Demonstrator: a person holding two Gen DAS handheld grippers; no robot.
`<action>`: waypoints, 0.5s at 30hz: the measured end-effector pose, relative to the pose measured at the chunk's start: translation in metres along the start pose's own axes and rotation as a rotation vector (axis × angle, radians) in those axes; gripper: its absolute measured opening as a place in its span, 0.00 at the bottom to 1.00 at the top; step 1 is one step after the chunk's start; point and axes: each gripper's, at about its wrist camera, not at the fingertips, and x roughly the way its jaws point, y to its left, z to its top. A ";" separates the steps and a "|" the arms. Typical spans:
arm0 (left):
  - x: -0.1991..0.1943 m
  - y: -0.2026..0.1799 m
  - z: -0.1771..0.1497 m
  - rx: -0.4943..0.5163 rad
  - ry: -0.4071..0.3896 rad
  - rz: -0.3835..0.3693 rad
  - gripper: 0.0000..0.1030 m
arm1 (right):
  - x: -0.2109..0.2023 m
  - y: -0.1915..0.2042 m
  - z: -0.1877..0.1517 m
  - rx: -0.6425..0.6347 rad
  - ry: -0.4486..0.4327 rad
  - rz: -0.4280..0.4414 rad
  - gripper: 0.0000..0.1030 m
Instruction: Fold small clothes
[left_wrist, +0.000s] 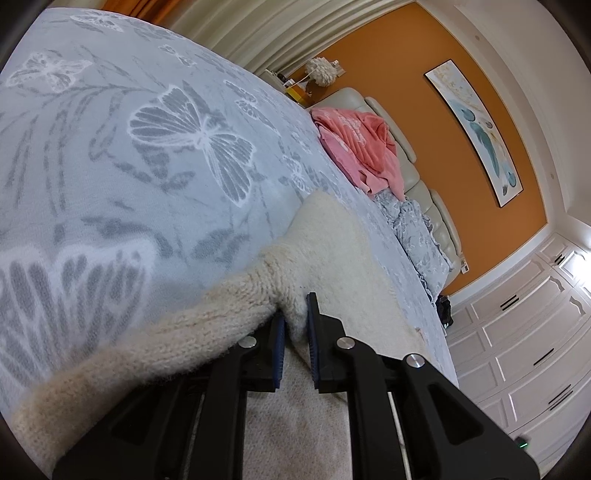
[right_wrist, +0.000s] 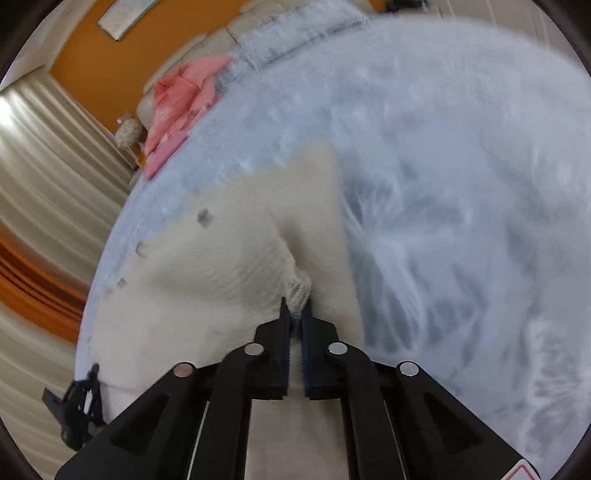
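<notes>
A cream knitted sweater (left_wrist: 332, 251) lies on a pale blue bedspread with grey butterflies (left_wrist: 147, 147). My left gripper (left_wrist: 295, 314) is shut on a bunched fold of the sweater, with a knit sleeve trailing down to the left. In the right wrist view the same sweater (right_wrist: 229, 266) is spread across the bed, and my right gripper (right_wrist: 296, 314) is shut on a pinched ridge of its knit. The left gripper shows small at the sweater's lower left edge (right_wrist: 79, 402). The right wrist view is motion-blurred.
A pink garment (left_wrist: 358, 147) lies crumpled at the head of the bed, also in the right wrist view (right_wrist: 177, 107). A ruffled blue-grey pillow (left_wrist: 417, 229) leans on the cream headboard (left_wrist: 424, 184). Curtains (right_wrist: 48, 177) and white wardrobe doors (left_wrist: 524, 350) border the bed.
</notes>
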 end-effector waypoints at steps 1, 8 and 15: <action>0.001 0.000 0.000 0.000 0.001 0.001 0.11 | -0.002 -0.001 0.000 -0.005 -0.007 0.020 0.02; 0.001 -0.009 0.010 -0.001 0.090 0.072 0.11 | -0.091 0.010 -0.011 -0.004 0.025 0.016 0.34; -0.138 0.006 -0.005 -0.085 0.139 0.125 0.82 | -0.170 -0.040 -0.120 -0.016 0.277 -0.023 0.49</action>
